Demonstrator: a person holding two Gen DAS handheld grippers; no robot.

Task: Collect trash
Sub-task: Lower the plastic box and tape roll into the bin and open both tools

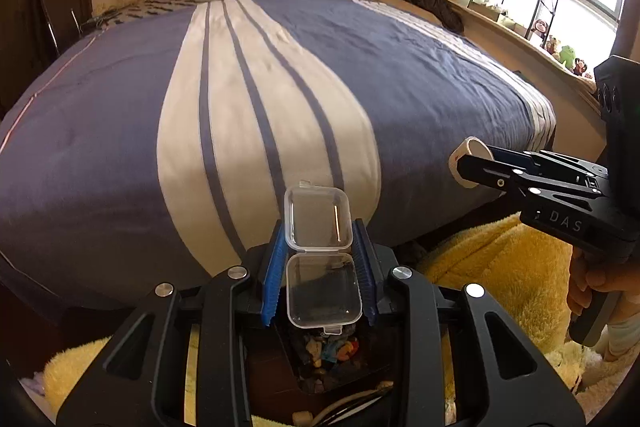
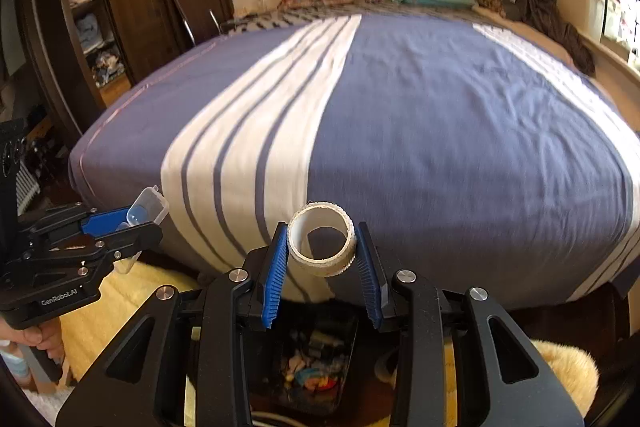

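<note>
My left gripper point(image 1: 320, 267) is shut on a small clear plastic hinged box point(image 1: 322, 281) with its lid standing open; it also shows in the right wrist view point(image 2: 146, 211). My right gripper point(image 2: 322, 255) is shut on a white tape roll core point(image 2: 322, 245), also seen in the left wrist view point(image 1: 470, 159). Both are held above a dark bin point(image 2: 308, 367) with colourful scraps inside, at the foot of the bed; the bin shows in the left wrist view point(image 1: 320, 359) too.
A bed with a blue and white striped cover point(image 1: 260, 87) fills the view ahead. A yellow fluffy rug point(image 1: 500, 267) lies on the floor around the bin. A wardrobe point(image 2: 92, 7) stands at the left, a window ledge with toys point(image 1: 560, 51) at the right.
</note>
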